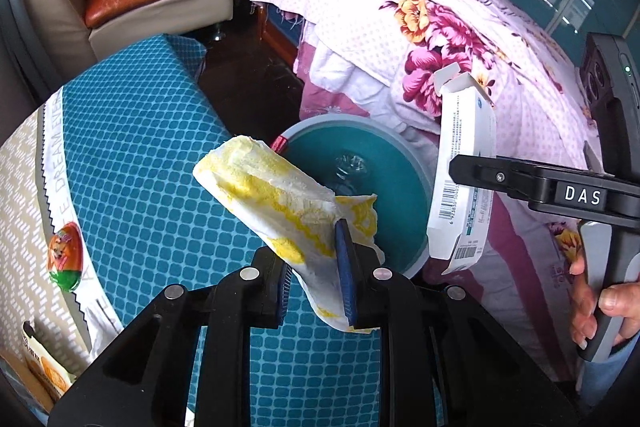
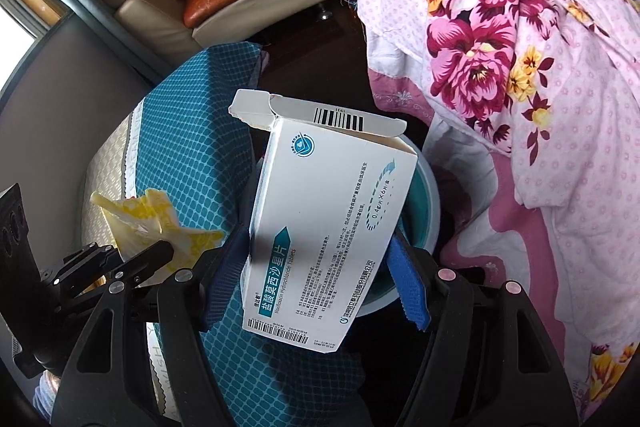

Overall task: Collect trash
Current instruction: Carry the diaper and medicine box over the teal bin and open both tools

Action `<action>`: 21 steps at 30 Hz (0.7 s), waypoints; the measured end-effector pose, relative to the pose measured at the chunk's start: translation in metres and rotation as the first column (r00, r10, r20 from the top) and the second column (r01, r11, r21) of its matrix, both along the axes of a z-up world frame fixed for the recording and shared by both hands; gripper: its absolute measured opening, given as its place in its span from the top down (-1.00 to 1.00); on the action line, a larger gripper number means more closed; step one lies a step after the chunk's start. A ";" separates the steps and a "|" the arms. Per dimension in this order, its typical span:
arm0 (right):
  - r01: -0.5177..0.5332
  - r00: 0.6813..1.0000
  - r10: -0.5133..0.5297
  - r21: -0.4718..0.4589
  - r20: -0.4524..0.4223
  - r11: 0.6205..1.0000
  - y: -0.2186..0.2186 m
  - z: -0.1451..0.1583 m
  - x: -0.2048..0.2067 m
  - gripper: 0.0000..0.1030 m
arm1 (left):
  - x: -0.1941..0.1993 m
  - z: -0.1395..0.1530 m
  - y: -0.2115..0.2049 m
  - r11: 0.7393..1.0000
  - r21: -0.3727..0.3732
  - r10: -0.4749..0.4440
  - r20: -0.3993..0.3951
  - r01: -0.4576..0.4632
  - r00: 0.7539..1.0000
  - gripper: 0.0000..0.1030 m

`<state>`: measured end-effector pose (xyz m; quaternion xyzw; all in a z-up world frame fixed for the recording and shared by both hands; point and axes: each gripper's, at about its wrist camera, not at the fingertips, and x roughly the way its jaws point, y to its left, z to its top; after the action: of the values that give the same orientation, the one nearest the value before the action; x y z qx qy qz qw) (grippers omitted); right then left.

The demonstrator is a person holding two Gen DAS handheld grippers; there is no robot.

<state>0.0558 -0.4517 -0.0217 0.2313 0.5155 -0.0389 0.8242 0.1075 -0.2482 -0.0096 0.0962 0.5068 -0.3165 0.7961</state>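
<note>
Left gripper (image 1: 316, 291) clamped on crumpled yellow-and-white tissue (image 1: 280, 203) at lower centre. Right gripper (image 2: 316, 283) closed on white medicine box (image 2: 332, 227), flap open, mid-frame. Both held over teal bin (image 1: 400, 163), beside blue patterned table (image 1: 140, 147) and floral quilt (image 1: 440, 27).
</note>
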 end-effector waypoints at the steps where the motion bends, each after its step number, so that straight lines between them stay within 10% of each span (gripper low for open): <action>1: 0.002 1.000 -0.002 0.001 -0.002 1.000 -0.003 -0.002 0.001 -0.27 | 0.001 -0.003 -0.004 1.000 0.003 -0.004 -0.003 0.004 1.000 0.58; 17: 0.036 0.999 -0.036 -0.015 -0.020 0.999 -0.026 -0.012 0.011 -0.27 | 0.027 -0.030 -0.033 0.999 0.030 -0.025 -0.039 0.027 0.999 0.56; 21: 0.039 0.999 -0.040 -0.022 -0.028 0.999 -0.029 -0.014 0.013 -0.27 | 0.028 -0.030 -0.036 1.000 0.028 -0.012 -0.026 0.013 1.000 -0.35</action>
<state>0.0691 -0.4802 -0.0357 0.2320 0.5219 -0.0639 0.8184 0.1351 -0.2837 -0.0398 0.1066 0.5207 -0.3153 0.7862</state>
